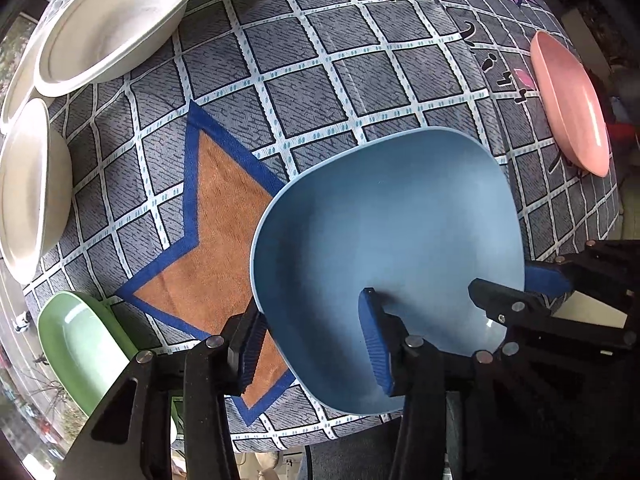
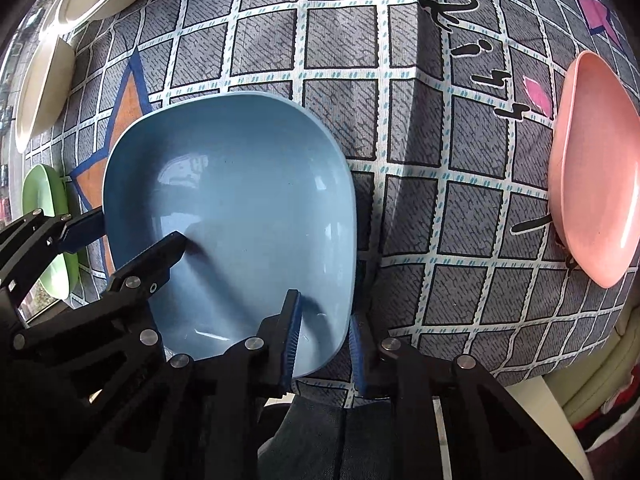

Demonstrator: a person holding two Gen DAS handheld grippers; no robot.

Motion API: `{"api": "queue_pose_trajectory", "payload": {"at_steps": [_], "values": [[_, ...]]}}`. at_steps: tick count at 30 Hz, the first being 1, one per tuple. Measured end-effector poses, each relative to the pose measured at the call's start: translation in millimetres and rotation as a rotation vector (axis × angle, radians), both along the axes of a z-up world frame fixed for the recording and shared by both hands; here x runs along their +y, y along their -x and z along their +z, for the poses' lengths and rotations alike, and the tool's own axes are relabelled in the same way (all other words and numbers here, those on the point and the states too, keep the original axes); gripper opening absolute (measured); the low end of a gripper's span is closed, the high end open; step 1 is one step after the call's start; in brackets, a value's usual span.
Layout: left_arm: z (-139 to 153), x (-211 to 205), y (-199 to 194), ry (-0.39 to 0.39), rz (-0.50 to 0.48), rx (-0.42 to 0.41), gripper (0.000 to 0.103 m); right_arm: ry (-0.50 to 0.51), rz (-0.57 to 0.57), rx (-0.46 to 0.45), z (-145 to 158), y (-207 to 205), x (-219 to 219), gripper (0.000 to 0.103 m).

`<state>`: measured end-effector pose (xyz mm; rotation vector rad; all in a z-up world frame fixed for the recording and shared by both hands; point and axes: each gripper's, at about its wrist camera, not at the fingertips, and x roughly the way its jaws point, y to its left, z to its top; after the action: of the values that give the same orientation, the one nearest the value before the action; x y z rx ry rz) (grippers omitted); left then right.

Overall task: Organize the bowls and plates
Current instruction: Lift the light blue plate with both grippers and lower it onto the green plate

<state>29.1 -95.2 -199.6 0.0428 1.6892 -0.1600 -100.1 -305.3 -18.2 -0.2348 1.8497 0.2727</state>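
Note:
A blue square plate [image 1: 384, 248] lies near the table's front edge; it also shows in the right wrist view [image 2: 240, 184]. My left gripper [image 1: 316, 344] straddles its left rim, one finger [image 1: 374, 340] inside the plate and one outside, jaws apart. My right gripper [image 2: 322, 344] straddles its right rim, one finger [image 2: 290, 336] inside and one outside, the rim between the pads with a small gap. A pink plate [image 2: 592, 172] lies at the right. A green plate [image 1: 84, 344] lies at the left. White bowls [image 1: 112, 20] stand at the far left.
The table wears a grey checked cloth [image 1: 320, 60] with an orange star [image 1: 216, 240] and pink stars. A second white bowl [image 1: 28, 184] sits at the left edge. The table's front edge drops off just below the grippers.

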Motion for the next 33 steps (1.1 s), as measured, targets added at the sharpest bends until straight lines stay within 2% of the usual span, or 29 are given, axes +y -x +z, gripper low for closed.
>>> {"api": "queue_pose_trajectory", "payload": {"at_steps": [2, 8, 19, 29, 33], "values": [[3.1, 4.3, 4.9, 0.018, 0.014, 0.0, 0.049, -0.002, -0.007, 0.012, -11.6, -2.7, -0.5, 0.024], [31.8, 21.0, 14.9, 0.016, 0.035, -0.062, 0.049, -0.016, 0.029, -0.002, -11.8, -3.6, 10.2, 0.024], [72.8, 79.1, 23.4, -0.027, 0.123, -0.124, 0.05, -0.059, 0.121, -0.036, 4.3, -38.6, 57.5, 0.024], [86.1, 136.8, 32.7, -0.072, 0.223, -0.149, 0.049, -0.089, 0.257, -0.051, 12.5, -45.6, 109.4, 0.024], [90.9, 159.5, 43.5, -0.078, 0.272, -0.158, 0.049, -0.094, 0.313, -0.051, 6.8, -50.5, 128.4, 0.024]]}}
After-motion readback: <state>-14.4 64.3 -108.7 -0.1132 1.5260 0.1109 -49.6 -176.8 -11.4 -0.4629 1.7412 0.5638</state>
